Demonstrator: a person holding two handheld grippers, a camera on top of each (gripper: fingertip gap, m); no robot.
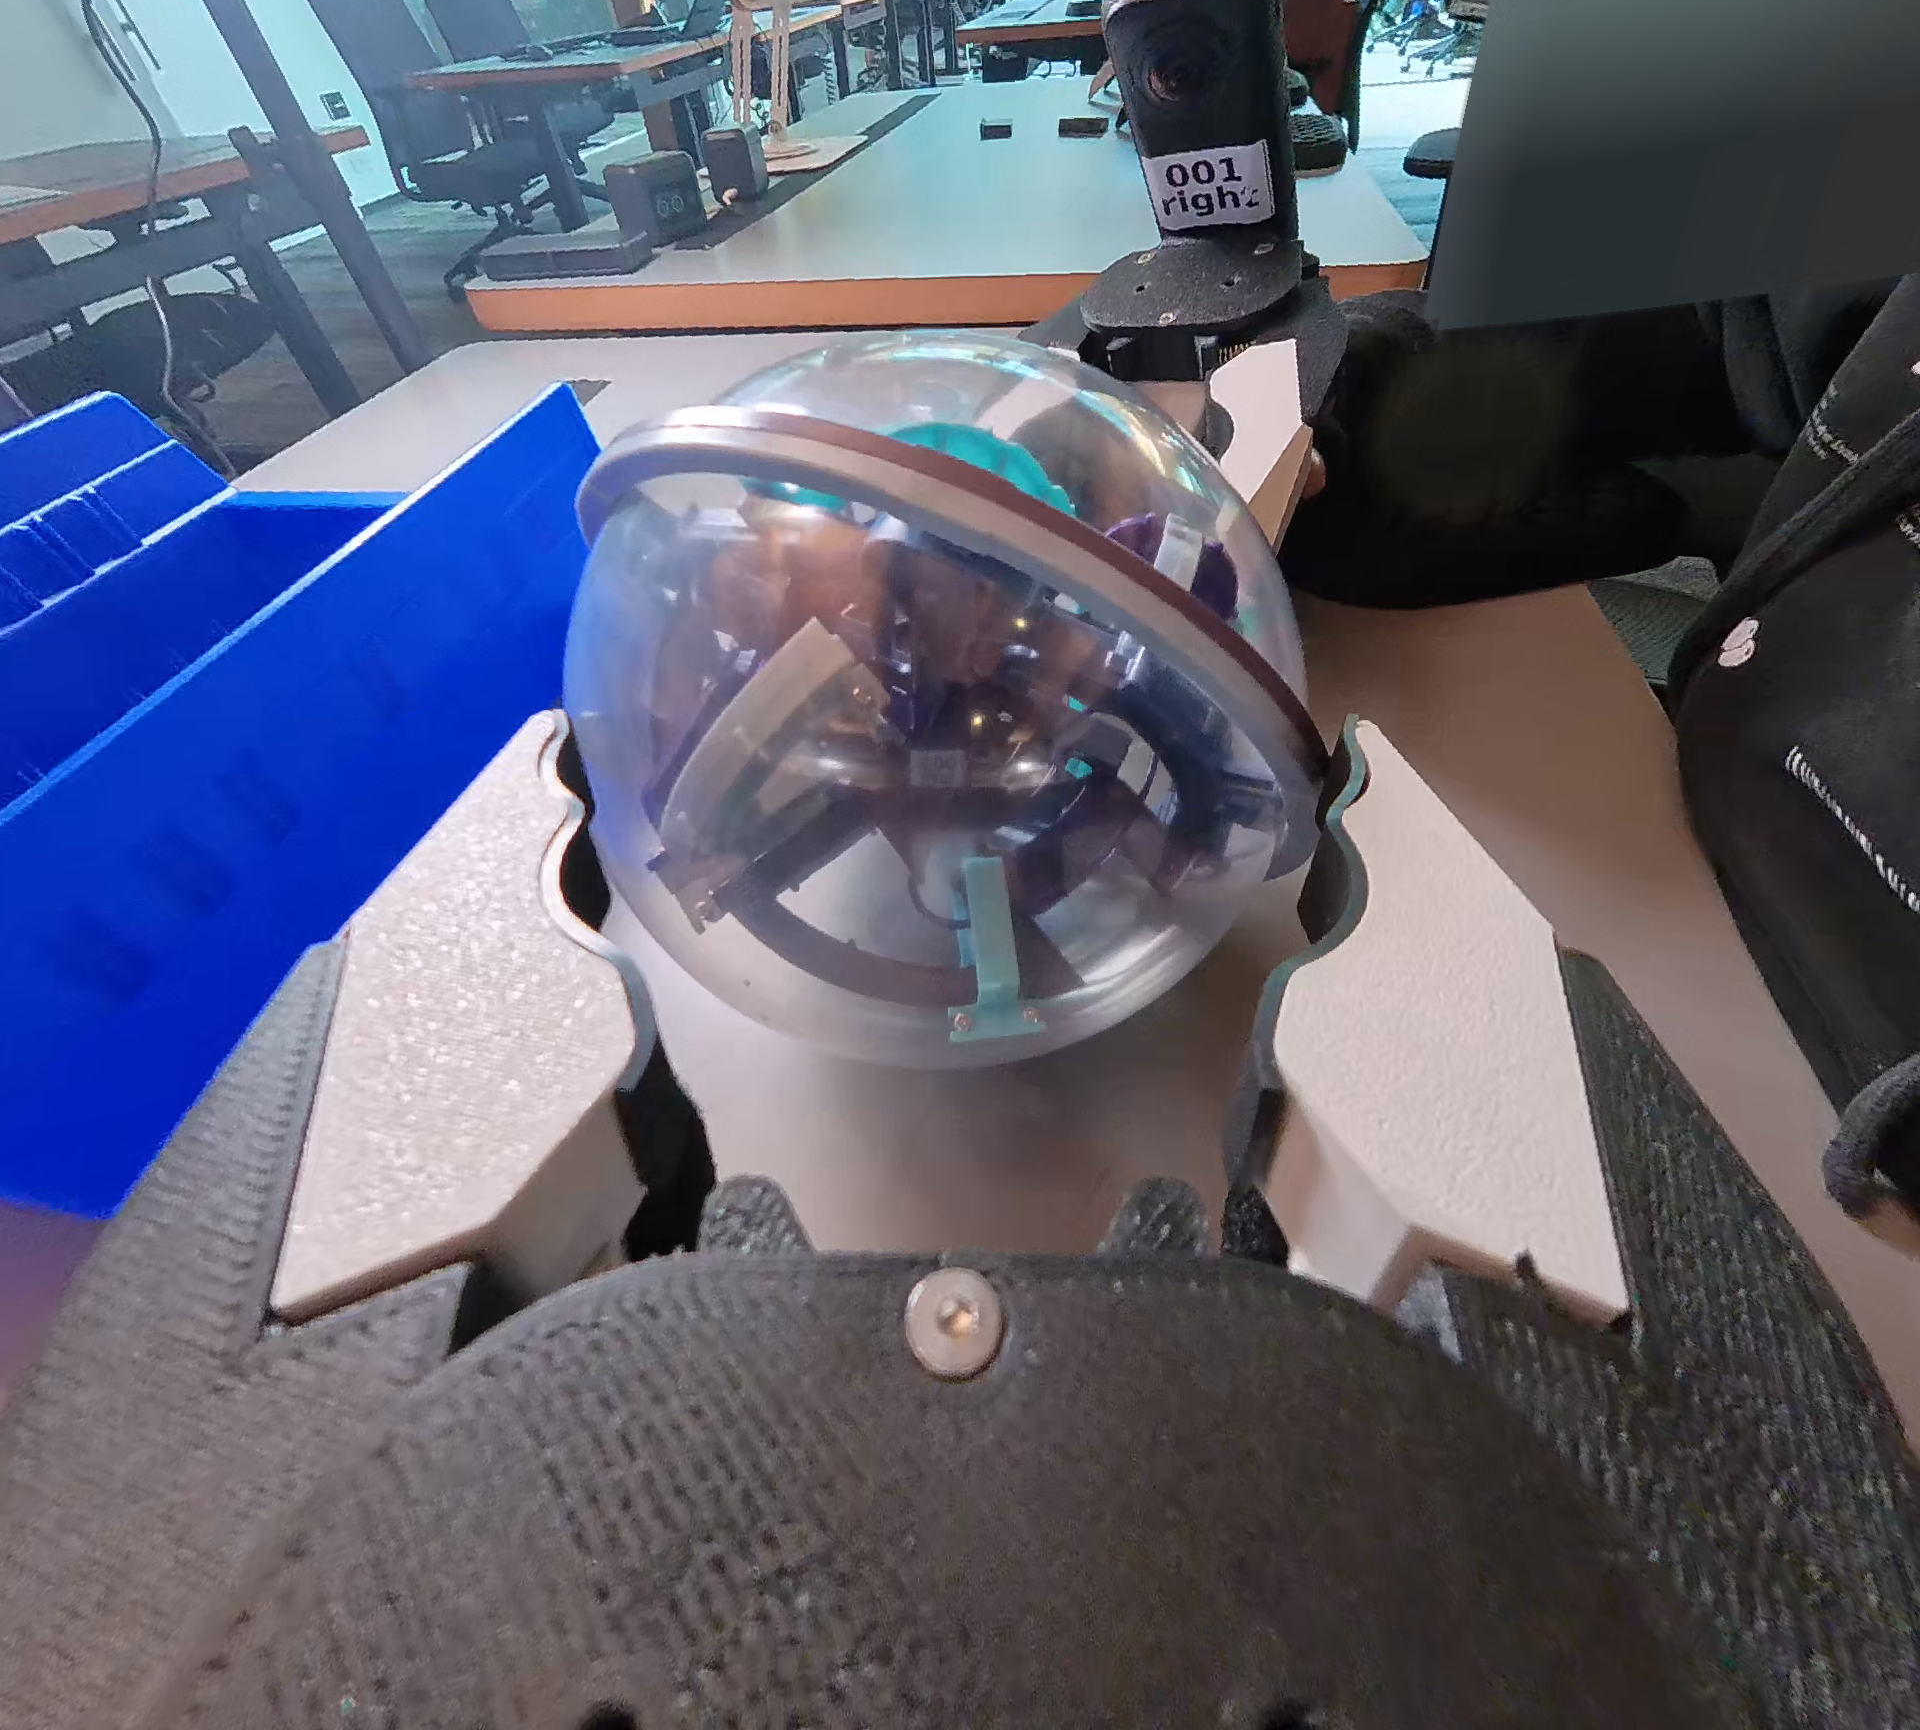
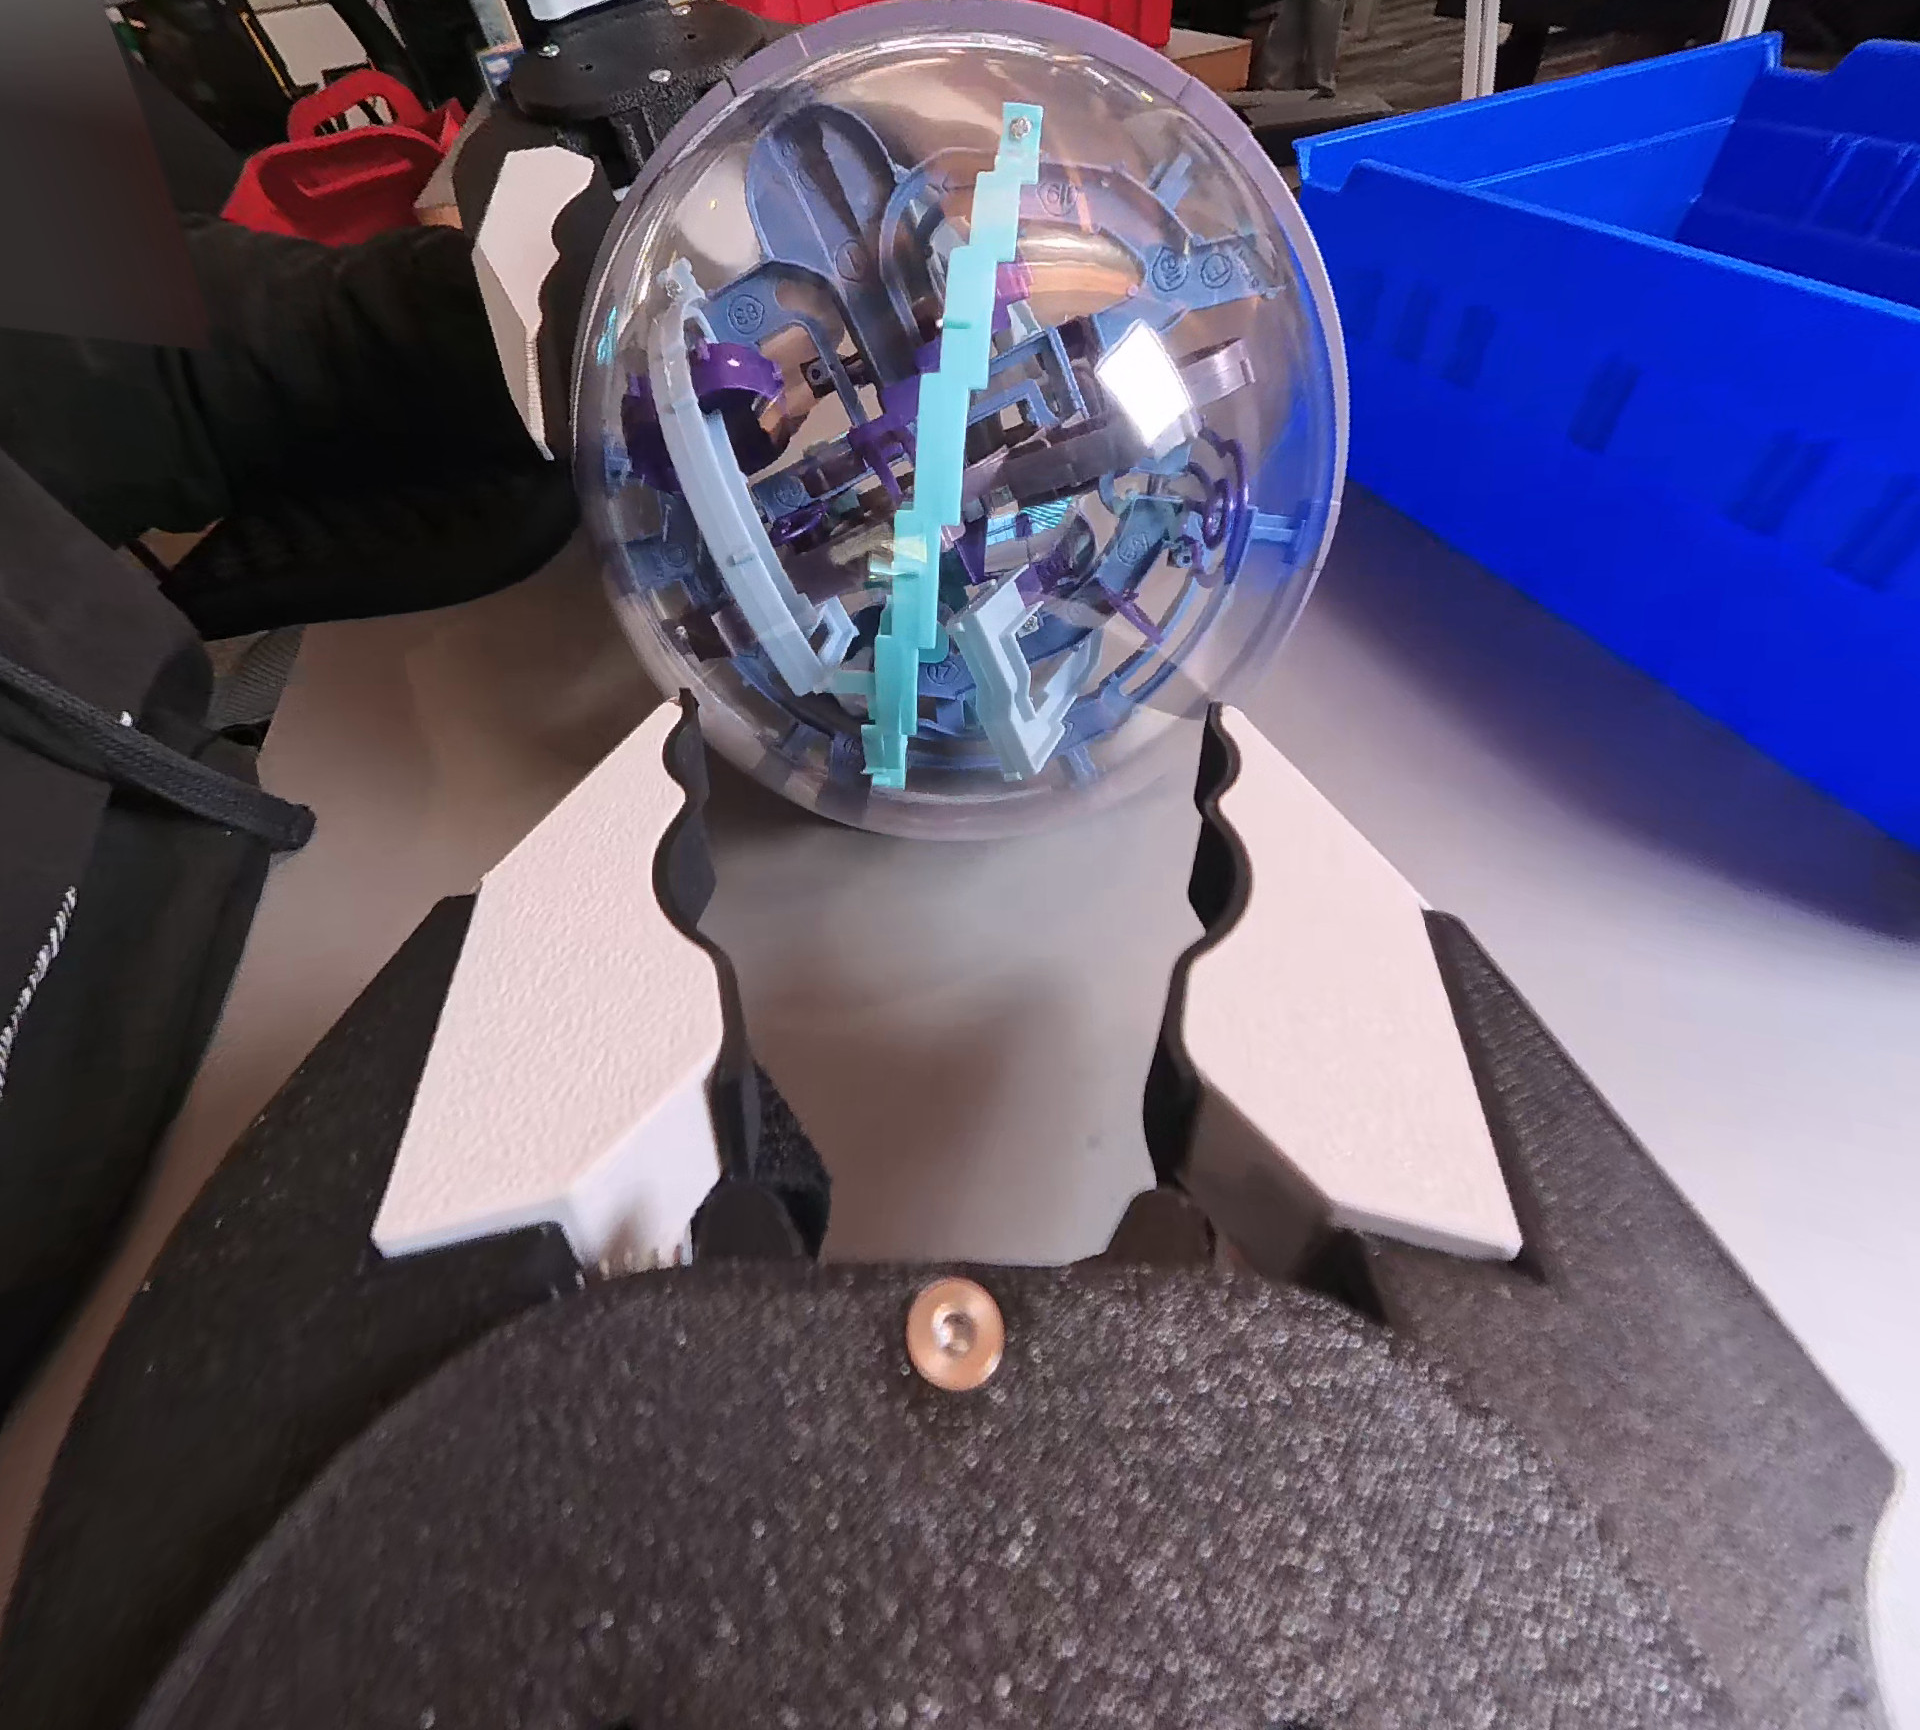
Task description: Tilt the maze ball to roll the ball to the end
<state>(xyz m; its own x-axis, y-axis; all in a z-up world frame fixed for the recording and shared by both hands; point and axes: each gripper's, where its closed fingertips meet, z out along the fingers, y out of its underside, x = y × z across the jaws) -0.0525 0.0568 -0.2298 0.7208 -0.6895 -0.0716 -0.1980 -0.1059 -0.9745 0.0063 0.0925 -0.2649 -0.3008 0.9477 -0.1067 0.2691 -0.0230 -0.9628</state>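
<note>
Tabletop (image 2: 1558, 1005) space is being shared by a large blue bin (image 2: 1621, 392) and, just beside it, the maze ball (image 2: 956, 423), which is resting on the table between the two tongs. The clear sphere is being judged as light, rigid and slippery, with a brittle shell and a raised seam band (image 1: 935, 475) that is offering the only ridge. The left gripper (image 1: 951, 807) is being held wide, its fingertips flanking the ball's sides; whether they are pressing cannot be told. The right gripper (image 2: 951, 745) is being held half open, its tips at the lower curve. Opposed holds across the widest girth are being favoured. The small inner ball is not being made out.
</note>
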